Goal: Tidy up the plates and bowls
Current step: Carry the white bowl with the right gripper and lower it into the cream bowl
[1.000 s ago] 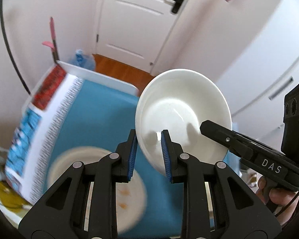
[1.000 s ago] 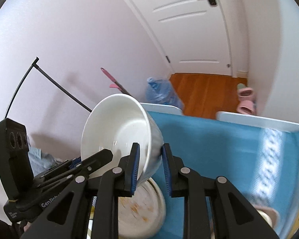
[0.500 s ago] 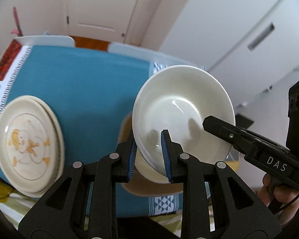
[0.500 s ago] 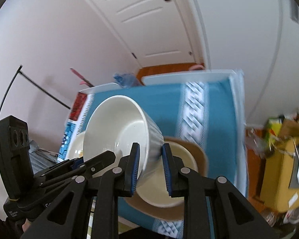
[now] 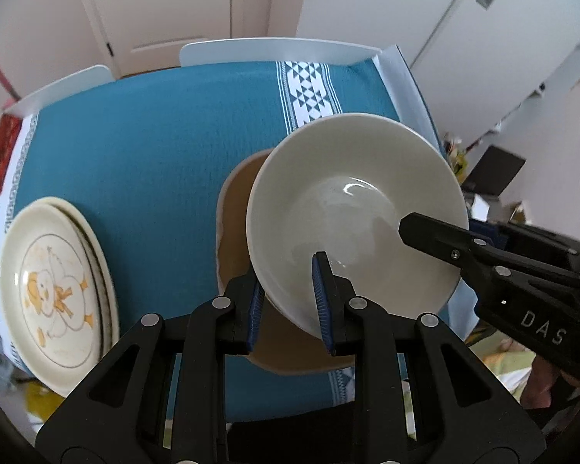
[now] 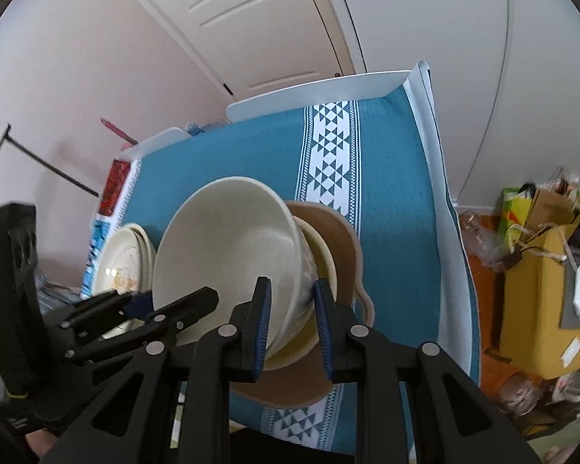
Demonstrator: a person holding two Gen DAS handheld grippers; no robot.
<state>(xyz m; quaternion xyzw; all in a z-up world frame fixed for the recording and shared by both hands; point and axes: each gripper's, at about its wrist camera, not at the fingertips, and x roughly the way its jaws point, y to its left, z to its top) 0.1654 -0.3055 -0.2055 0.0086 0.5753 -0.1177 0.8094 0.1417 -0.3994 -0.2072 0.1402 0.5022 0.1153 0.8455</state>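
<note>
Cream ceramic bowl [image 5: 352,208], rim clamped by left gripper [image 5: 288,309] and right gripper [image 6: 292,323], has swung down over the brown dish [image 6: 340,239]; stacking looks imminent. Duck plates [image 5: 54,290] wait at nine o'clock.

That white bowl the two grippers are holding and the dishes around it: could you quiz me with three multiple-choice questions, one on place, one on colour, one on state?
1. What lies under the white bowl?
A. duck plates
B. brown plate
C. bare cloth

2. The tablecloth is mainly:
A. teal blue
B. red
C. yellow

3. The bowl is:
A. upside down
B. tilted, rim gripped on two sides
C. flat on the table

Answers: 1 B, the brown plate shows beneath it. 2 A, teal with a white patterned band. 3 B, the left gripper and right gripper each clamp its rim.
</note>
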